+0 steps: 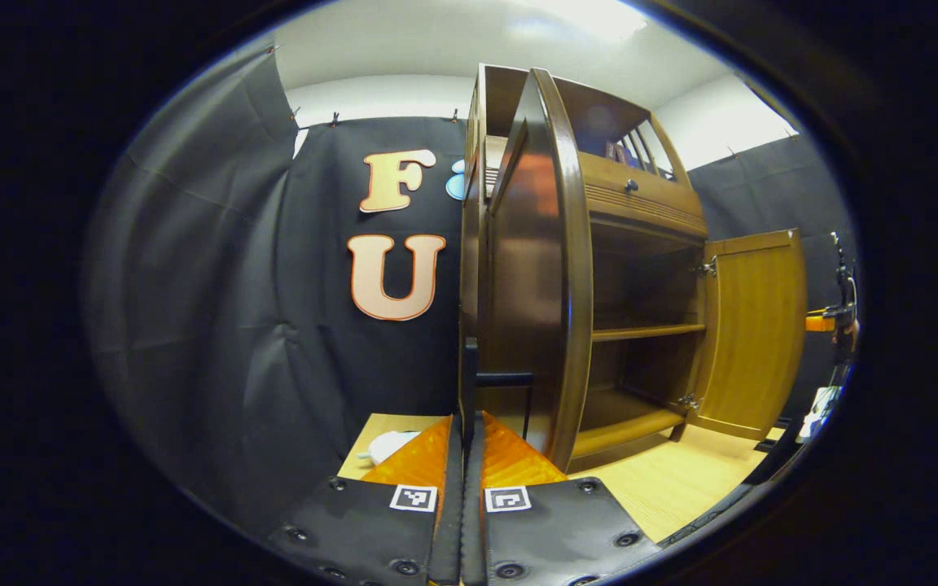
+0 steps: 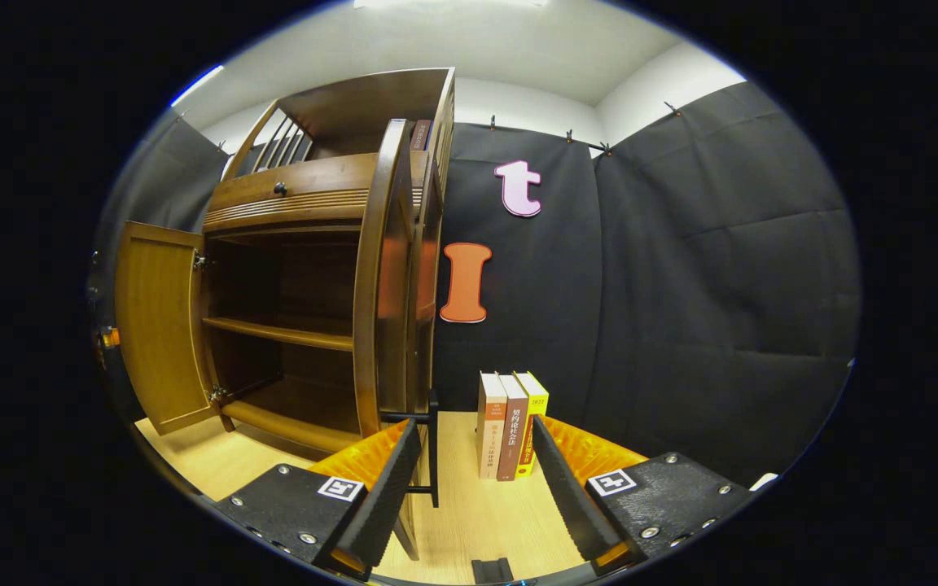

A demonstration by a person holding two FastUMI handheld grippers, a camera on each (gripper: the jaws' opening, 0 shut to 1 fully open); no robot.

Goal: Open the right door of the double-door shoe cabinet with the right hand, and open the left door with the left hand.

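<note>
In the left gripper view, the left gripper [image 1: 464,456] sits at the bottom of the picture with its two fingers pressed almost flat together, only a thin dark slit between them. The slit runs up to the dark bar handle [image 1: 503,379] of the left door [image 1: 528,268], whose vertical part appears to sit between the fingertips; whether both fingers truly press on it cannot be told. The left door stands swung out, seen nearly edge-on. Left of the fingers, a small white object [image 1: 387,445] lies on the light wooden tabletop [image 1: 681,480]. Beyond the door, the shoe cabinet [image 1: 640,268] shows its open interior with shelves, a drawer with a dark knob above them. Farther right, the right door [image 1: 754,334] stands wide open, and the other gripper shows dimly at the edge beyond it.

In the right gripper view, the right gripper [image 2: 473,488] has its fingers spread wide apart with nothing between them but tabletop [image 2: 469,521]. Its left finger [image 2: 383,496] lies just beside the dark handle [image 2: 430,443] of the right door [image 2: 392,277], which is open and seen edge-on; contact cannot be told. Between the fingers, farther back, three books [image 2: 511,425] stand upright on the table against the black cloth wall [image 2: 681,309]. Beyond the near door are the cabinet's shelves [image 2: 278,332] and, at the far side, the opened left door [image 2: 158,325].
</note>
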